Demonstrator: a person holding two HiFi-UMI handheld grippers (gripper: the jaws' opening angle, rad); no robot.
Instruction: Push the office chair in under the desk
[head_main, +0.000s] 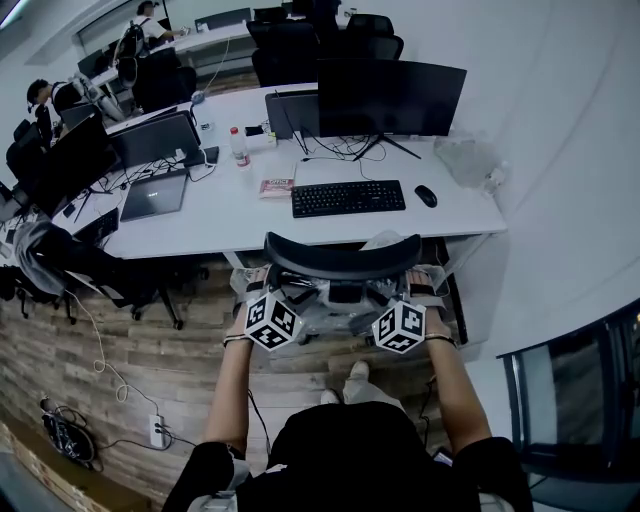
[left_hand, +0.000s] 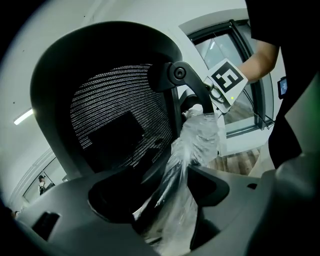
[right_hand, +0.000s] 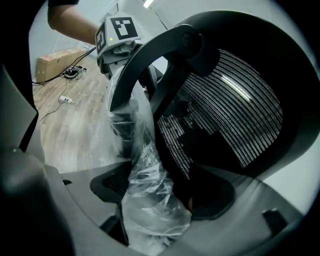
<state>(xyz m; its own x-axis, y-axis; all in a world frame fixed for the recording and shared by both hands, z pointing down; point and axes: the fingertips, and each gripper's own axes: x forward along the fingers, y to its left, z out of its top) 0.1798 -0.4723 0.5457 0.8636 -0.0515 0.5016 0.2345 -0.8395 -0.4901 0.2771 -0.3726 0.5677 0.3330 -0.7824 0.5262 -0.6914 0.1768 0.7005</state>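
Note:
A black mesh-backed office chair (head_main: 340, 258) stands at the white desk (head_main: 230, 215), its seat partly under the desk edge. I stand behind it with both arms out. My left gripper (head_main: 258, 282) holds the left side of the chair's back, my right gripper (head_main: 420, 283) the right side. In the left gripper view the jaws (left_hand: 167, 195) close round a plastic-wrapped frame bar (left_hand: 192, 145) beside the mesh (left_hand: 115, 115). The right gripper view has its jaws (right_hand: 150, 192) round the same kind of wrapped bar (right_hand: 145, 175) next to the mesh (right_hand: 235, 115).
On the desk are a monitor (head_main: 390, 97), keyboard (head_main: 348, 197), mouse (head_main: 426, 196), laptop (head_main: 153, 195) and bottle (head_main: 239, 146). Another dark chair (head_main: 110, 270) stands to the left. A power strip with cables (head_main: 157, 430) lies on the wood floor. A glass partition (head_main: 575, 390) is at right.

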